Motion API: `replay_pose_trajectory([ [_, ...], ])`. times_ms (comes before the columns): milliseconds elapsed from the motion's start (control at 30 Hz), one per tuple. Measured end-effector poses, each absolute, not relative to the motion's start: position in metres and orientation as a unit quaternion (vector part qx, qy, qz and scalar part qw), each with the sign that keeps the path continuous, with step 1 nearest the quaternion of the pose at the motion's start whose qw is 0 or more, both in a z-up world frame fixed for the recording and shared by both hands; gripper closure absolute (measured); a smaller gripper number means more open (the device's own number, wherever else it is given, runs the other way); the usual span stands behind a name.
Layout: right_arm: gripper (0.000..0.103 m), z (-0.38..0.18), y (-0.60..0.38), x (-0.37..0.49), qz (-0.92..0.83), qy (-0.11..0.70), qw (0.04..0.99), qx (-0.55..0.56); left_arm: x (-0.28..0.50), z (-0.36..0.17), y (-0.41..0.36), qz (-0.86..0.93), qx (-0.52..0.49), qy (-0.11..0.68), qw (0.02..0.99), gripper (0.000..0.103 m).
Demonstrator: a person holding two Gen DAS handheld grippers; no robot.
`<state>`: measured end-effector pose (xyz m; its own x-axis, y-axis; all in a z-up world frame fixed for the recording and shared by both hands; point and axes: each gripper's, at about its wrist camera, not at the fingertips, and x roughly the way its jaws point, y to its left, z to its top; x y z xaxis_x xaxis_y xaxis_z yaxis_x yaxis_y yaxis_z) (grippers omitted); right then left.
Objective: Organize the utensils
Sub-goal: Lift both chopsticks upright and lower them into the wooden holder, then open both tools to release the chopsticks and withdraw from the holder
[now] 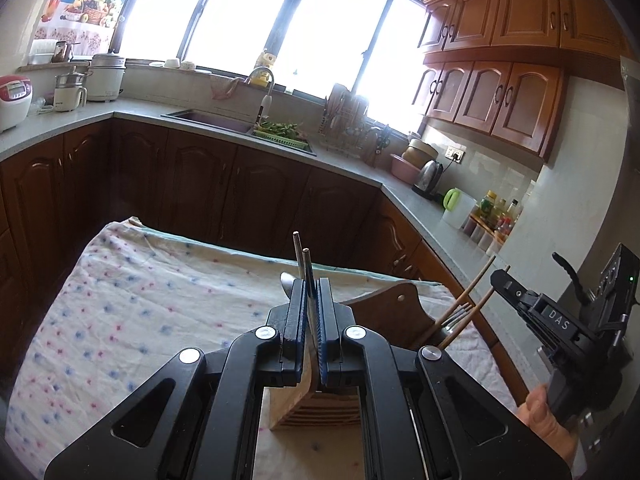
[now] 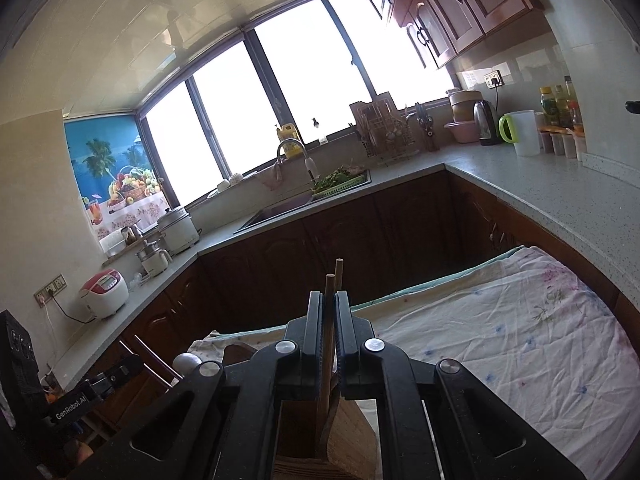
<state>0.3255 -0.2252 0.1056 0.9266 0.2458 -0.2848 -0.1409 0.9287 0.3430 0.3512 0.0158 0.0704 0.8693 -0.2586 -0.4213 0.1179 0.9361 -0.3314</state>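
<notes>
In the left wrist view my left gripper (image 1: 310,285) is shut on a pair of thin metal chopsticks (image 1: 301,258) that stick up past its fingers. Right below it stands a wooden slotted utensil holder (image 1: 316,410) on the cloth-covered table (image 1: 140,300). A spoon bowl (image 1: 286,280) peeks out behind the left finger. At the right, my right gripper (image 1: 498,277) holds wooden chopsticks (image 1: 474,292) over the holder's tall back (image 1: 400,300), beside fork tines (image 1: 460,312). In the right wrist view the right gripper (image 2: 329,295) is shut on the wooden chopsticks (image 2: 335,280) above the holder (image 2: 352,436).
A grey L-shaped counter (image 2: 540,184) wraps around behind the table, with a sink (image 1: 208,118), a dish rack (image 1: 344,120), a kettle (image 1: 430,174), bottles (image 1: 496,208) and a rice cooker (image 2: 105,292). A dark gap lies between the table's far edge and the brown cabinets (image 1: 260,192).
</notes>
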Motion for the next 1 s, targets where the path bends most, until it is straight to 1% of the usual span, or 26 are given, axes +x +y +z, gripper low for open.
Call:
replay_pose_trajectory([
  [367,0.097,0.107,-0.227,0.330,0.105,0.174,0.965,0.163,0.354,0.074,0.016,-0.101,-0.147,0.243,0.954,0.099],
  [433,0.092,0.107,-0.227,0.329,0.115,0.176,0.963,0.170,0.355,0.073,0.019,-0.102,-0.156,0.248,0.951,0.098],
  [467,0.091,0.107,-0.229,0.328,0.120,0.175,0.961,0.176,0.355,0.072,0.021,-0.102,-0.162,0.250,0.949,0.095],
  [500,0.085,0.108,-0.230,0.326,0.122,0.172,0.961,0.179,0.354,0.072,0.023,-0.102,-0.165,0.251,0.948,0.093],
  [533,0.067,0.109,-0.231,0.324,0.123,0.168,0.961,0.182,0.353,0.071,0.025,-0.101,-0.167,0.251,0.948,0.090],
  [567,0.057,0.110,-0.233,0.320,0.124,0.162,0.961,0.185,0.351,0.071,0.026,-0.100,-0.169,0.252,0.948,0.085],
  [600,0.038,0.112,-0.235,0.317,0.124,0.155,0.962,0.188,0.350,0.071,0.028,-0.099,-0.172,0.253,0.947,0.081],
  [633,0.028,0.115,-0.237,0.313,0.125,0.149,0.962,0.192,0.348,0.070,0.030,-0.100,-0.176,0.252,0.946,0.077],
  [700,0.022,0.119,-0.240,0.306,0.127,0.142,0.961,0.198,0.342,0.072,0.033,-0.098,-0.180,0.250,0.946,0.069],
  [733,0.017,0.121,-0.242,0.303,0.129,0.139,0.961,0.202,0.339,0.072,0.034,-0.096,-0.183,0.250,0.946,0.055],
  [767,0.014,0.123,-0.243,0.300,0.130,0.137,0.961,0.204,0.335,0.073,0.035,-0.095,-0.185,0.249,0.946,0.042],
  [800,0.008,0.124,-0.244,0.297,0.131,0.136,0.960,0.205,0.332,0.074,0.036,-0.092,-0.186,0.246,0.947,0.037],
  [867,0.006,0.127,-0.245,0.290,0.134,0.135,0.960,0.207,0.324,0.075,0.038,-0.089,-0.188,0.249,0.946,0.024],
  [900,0.006,0.127,-0.246,0.286,0.135,0.136,0.960,0.206,0.320,0.075,0.040,-0.088,-0.189,0.252,0.945,0.021],
  [1000,0.004,0.127,-0.247,0.274,0.138,0.138,0.959,0.207,0.308,0.075,0.042,-0.088,-0.187,0.255,0.945,0.020],
])
